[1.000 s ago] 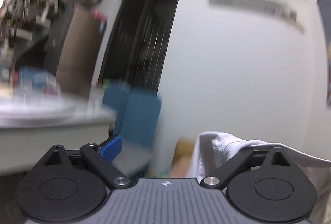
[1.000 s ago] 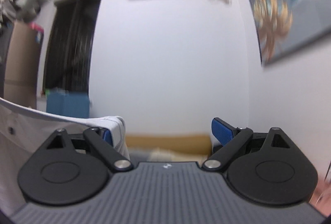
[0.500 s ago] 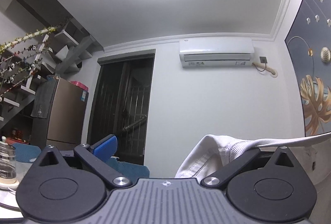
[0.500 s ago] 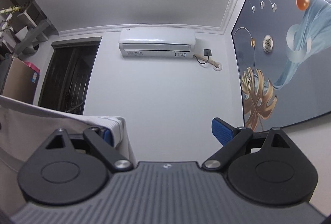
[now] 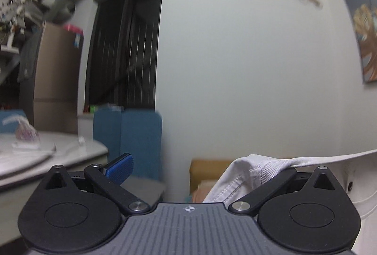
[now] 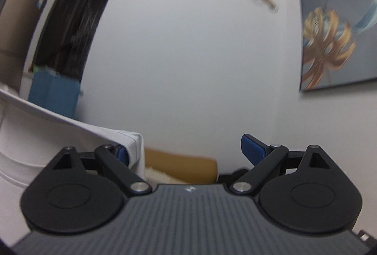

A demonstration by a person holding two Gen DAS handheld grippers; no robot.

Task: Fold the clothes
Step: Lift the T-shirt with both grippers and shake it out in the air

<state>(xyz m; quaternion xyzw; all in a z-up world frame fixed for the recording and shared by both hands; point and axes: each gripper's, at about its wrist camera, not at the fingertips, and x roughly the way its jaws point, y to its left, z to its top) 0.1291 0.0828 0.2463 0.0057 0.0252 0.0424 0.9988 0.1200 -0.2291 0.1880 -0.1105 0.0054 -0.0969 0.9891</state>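
Left gripper [image 5: 198, 170] and right gripper [image 6: 186, 149], jaws wide, each carry the white garment [image 5: 266, 171] draped over one finger only, at 3 and 9 o'clock respectively; unclamped, it may slip off.

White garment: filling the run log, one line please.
left gripper: open, white garment over one finger | right gripper: open, same garment over one finger

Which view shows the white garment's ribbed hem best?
The left wrist view: the garment drapes over the gripper's right finger, with ribbing, stitched seam and a snap button in fair focus. The right wrist view shows only a blurrier ribbed corner hanging over its left finger.
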